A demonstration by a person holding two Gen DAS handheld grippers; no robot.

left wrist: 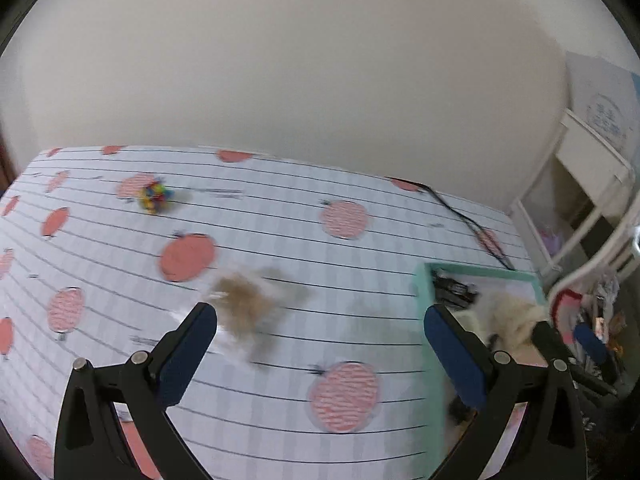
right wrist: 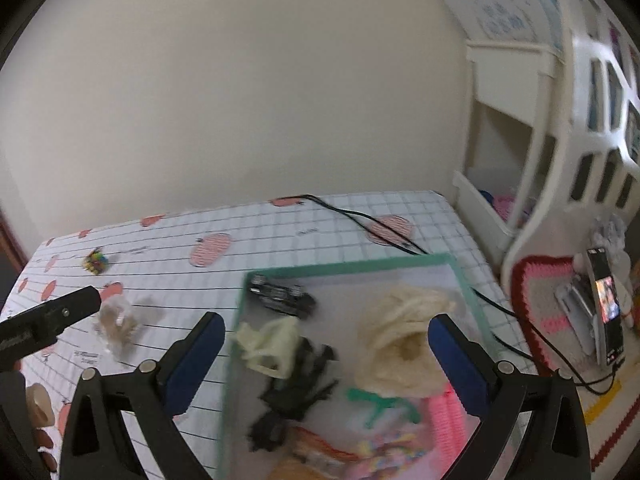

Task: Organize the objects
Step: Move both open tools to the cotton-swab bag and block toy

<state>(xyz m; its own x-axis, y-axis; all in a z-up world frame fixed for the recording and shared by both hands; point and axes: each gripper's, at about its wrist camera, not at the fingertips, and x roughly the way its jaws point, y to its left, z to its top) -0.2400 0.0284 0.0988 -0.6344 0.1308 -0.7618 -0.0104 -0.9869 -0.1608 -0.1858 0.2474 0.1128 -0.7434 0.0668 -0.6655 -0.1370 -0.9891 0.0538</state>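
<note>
Just ahead of the left gripper (left wrist: 320, 320), jaws spread and empty: one brown fluffy tuft (left wrist: 250, 300), seemingly bagged, on the tablecloth (left wrist: 360, 248) left of the green tray (right wrist: 236, 344); risk: soft fibres slipping from a shallow pinch.

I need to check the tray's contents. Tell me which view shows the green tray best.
The right wrist view: the green tray lies nearly whole in frame, its yarn and dark items visible inside. The left wrist view catches only a corner at the right edge, partly behind a finger of the left hand-held gripper.
</note>
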